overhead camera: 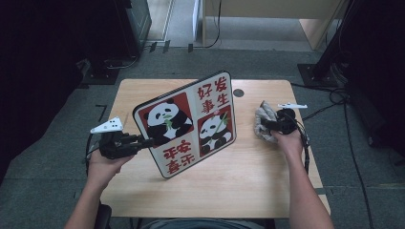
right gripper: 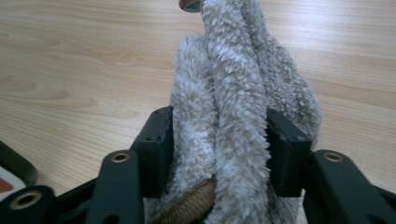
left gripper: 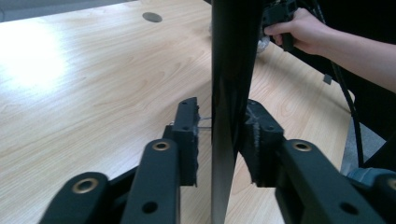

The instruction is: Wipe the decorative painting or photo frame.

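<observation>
A panda picture board (overhead camera: pixel 186 121) with red and white squares stands tilted up on its lower edge on the wooden table (overhead camera: pixel 215 186). My left gripper (overhead camera: pixel 149 141) is at its left edge. In the left gripper view the board's dark edge (left gripper: pixel 231 56) runs between the jaws of the left gripper (left gripper: pixel 219 135). A gap shows at the left pad (left gripper: pixel 189 140), so the gripper is open. At the right, a fluffy beige-grey cloth (overhead camera: pixel 261 121) rests on the table. My right gripper (right gripper: pixel 219 140) has both pads against the bunched cloth (right gripper: pixel 233 70).
A round dark hole (overhead camera: pixel 238 92) sits near the table's far edge. The person's right hand (left gripper: pixel 303 30) shows beyond the board in the left gripper view. Cables and dark stands lie on the floor around the table, mostly at the right.
</observation>
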The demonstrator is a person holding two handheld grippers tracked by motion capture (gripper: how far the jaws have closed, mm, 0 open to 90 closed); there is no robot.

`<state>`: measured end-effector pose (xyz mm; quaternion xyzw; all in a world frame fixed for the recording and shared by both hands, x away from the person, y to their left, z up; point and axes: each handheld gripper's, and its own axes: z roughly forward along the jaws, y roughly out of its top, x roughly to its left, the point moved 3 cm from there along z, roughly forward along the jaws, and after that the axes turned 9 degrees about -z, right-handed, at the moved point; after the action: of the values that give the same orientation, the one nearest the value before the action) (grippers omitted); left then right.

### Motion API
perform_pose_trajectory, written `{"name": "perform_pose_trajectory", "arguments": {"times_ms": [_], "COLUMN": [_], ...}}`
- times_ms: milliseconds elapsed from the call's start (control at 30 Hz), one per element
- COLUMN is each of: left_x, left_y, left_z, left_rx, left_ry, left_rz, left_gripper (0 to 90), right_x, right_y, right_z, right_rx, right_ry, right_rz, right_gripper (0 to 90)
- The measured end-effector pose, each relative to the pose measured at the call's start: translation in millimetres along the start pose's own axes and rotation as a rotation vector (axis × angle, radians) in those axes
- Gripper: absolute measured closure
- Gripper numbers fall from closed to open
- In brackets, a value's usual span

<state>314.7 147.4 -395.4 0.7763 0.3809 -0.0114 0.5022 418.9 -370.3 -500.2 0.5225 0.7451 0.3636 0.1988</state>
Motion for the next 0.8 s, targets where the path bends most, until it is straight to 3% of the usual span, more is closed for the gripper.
{"name": "perform_pose_trajectory", "arguments": {"times_ms": [233, 400, 633, 800], "left_x": [1.4, 3.5, 5.4, 7.8], "left_y": [-1.6, -3.8, -5.2, -6.7], "left_z": [-0.7, -2.9, -3.8, -2.9], "left_rx": [-0.003, -0.002, -0.001, 0.004], "left_ry": [0.019, 0.028, 0.029, 0.042], "left_rz": [-0.018, -0.023, -0.023, -0.029], "left_gripper": [60.4, 59.1, 58.1, 56.2], "right_x": [2.5, 5.8, 14.0, 21.5], "right_y": [4.2, 5.5, 5.3, 7.2], "right_z": [-10.3, -21.5, -33.8, -44.7], "right_rx": [-0.020, -0.035, -0.038, -0.056], "right_ry": [-0.003, 0.002, -0.009, -0.002], "right_rz": [0.007, 0.003, -0.044, -0.033], "right_gripper": [39.4, 38.7, 38.6, 38.6]}}
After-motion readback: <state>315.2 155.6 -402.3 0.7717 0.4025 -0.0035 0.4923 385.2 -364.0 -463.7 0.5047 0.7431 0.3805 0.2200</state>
